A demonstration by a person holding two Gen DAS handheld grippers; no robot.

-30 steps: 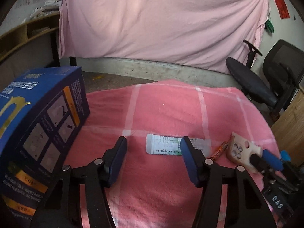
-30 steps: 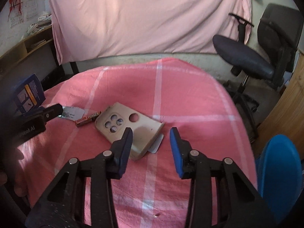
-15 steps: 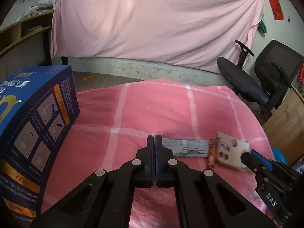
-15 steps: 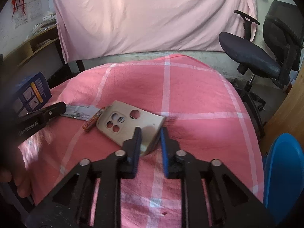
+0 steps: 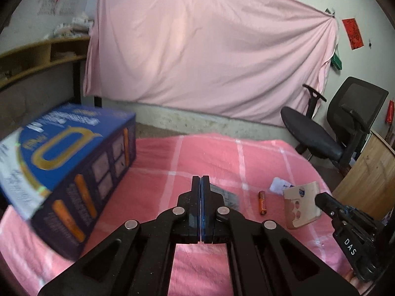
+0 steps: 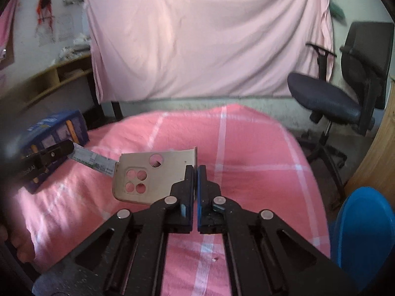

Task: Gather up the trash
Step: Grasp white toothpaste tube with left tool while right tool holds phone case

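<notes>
1. Trash is held in both tools above the pink checked cloth [image 5: 153, 172] that covers the table; the cloth is soft and fuzzy, crossed by pale stripes.
2. The left gripper [image 5: 201, 185] has its black fingers pressed together on a flat printed paper strip [image 6: 92, 160], thin and rectangular, with fine green and grey print; in the right wrist view the strip sticks out from the tips, lifted off the cloth.
3. The right gripper [image 6: 196, 172] is narrowed to a slim gap, pinching the edge of a beige card backing [image 6: 153, 177]. It is a stiff, flat sheet with rounded corners, four small round holes in a cluster and one larger hole, and it is raised clear of the cloth and tilted.
4. An orange cylindrical battery [image 5: 262, 203] lies on the cloth toward its right edge, near a small white scrap [image 5: 277, 185] beside the card.
5. A glossy blue cardboard box [image 5: 66, 162] with gold lettering stands at the cloth's left edge.
6. A rounded blue plastic bin [image 6: 363, 229] sits past the right edge, below a dark office chair [image 6: 345, 93].
</notes>
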